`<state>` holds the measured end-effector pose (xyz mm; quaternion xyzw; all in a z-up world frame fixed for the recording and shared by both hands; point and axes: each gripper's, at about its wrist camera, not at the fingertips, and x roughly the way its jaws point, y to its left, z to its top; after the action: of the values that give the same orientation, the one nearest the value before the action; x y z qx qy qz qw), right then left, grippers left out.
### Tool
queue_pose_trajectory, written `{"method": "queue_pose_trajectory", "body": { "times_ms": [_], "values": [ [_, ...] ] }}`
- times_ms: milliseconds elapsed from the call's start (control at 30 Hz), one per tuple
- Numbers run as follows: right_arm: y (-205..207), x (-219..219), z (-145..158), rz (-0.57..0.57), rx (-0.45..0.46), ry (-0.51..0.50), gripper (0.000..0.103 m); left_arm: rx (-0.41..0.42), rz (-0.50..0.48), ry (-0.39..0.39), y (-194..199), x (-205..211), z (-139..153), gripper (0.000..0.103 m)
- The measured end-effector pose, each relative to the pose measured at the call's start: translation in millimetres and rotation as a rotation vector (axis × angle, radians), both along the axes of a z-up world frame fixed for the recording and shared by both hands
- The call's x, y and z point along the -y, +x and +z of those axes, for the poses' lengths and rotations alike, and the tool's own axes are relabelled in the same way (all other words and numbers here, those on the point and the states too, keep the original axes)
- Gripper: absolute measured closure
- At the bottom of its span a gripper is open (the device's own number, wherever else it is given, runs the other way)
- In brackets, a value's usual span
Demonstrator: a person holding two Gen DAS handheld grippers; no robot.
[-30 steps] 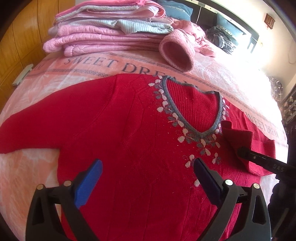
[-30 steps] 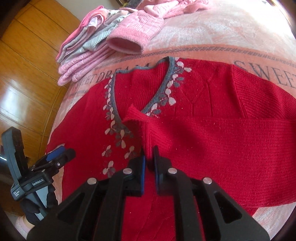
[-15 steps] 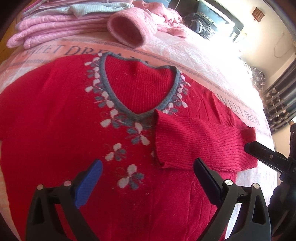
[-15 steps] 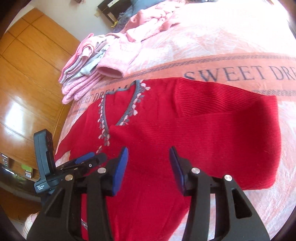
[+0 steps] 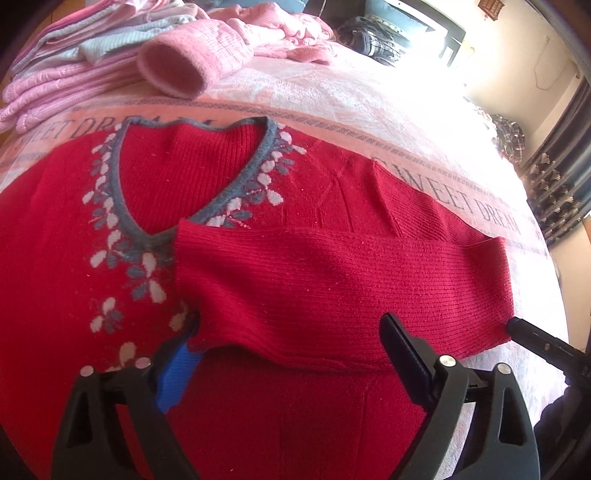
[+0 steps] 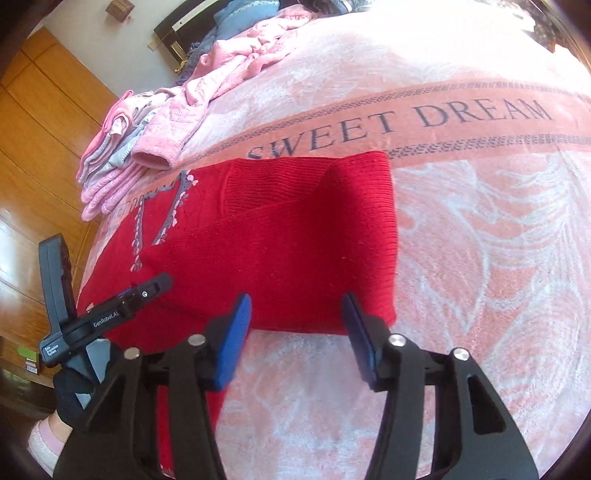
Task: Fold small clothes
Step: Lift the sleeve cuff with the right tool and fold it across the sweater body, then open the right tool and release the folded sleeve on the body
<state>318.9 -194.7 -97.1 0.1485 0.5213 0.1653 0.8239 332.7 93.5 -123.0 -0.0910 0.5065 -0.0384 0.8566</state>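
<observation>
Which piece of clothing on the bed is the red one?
The red sweater with the grey V-neck, spread flat right under both grippers. The others, a folded stack and a loose heap further back, are pink.

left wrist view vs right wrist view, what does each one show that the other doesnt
Only the left wrist view shows the sweater's grey V-neck collar face on, its white flower pattern, and the sleeve cuff lying beside the collar. Only the right wrist view shows the wooden wardrobe and the sweater's folded outer edge. Both show the red sweater, the folded pink clothes pile, the SWEET DREAM blanket, and both open grippers: left, right.
</observation>
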Motion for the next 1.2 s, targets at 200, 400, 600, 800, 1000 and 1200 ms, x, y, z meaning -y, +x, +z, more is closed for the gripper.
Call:
{"method": "queue_pose_trajectory", "body": {
  "times_ms": [200, 400, 600, 800, 1000, 1200],
  "values": [
    [-2, 13, -2, -0.048, 0.006, -0.005, 0.076, 0.057, 0.039, 0.001, 0, -7, 7, 0.099],
    [3, 25, -4, -0.112, -0.007, 0.059, 0.092, 0.201, 0.042, -0.067, -12, -24, 45, 0.099],
    [9, 17, 3, -0.111, 0.001, 0.108, 0.092, 0.311, 0.115, -0.03, -15, -78, 85, 0.099],
    [18, -23, 7, -0.025, -0.005, 0.152, 0.09, 0.313, 0.229, 0.017, -9, -155, 89, 0.099],
    [32, -64, -6, 0.027, -0.044, 0.169, 0.09, 0.172, 0.288, -0.002, 0, -197, 36, 0.099],
    [32, -76, -38, 0.019, -0.116, 0.126, 0.095, 0.069, 0.267, 0.045, 4, -208, -6, 0.09]
  ]
}}
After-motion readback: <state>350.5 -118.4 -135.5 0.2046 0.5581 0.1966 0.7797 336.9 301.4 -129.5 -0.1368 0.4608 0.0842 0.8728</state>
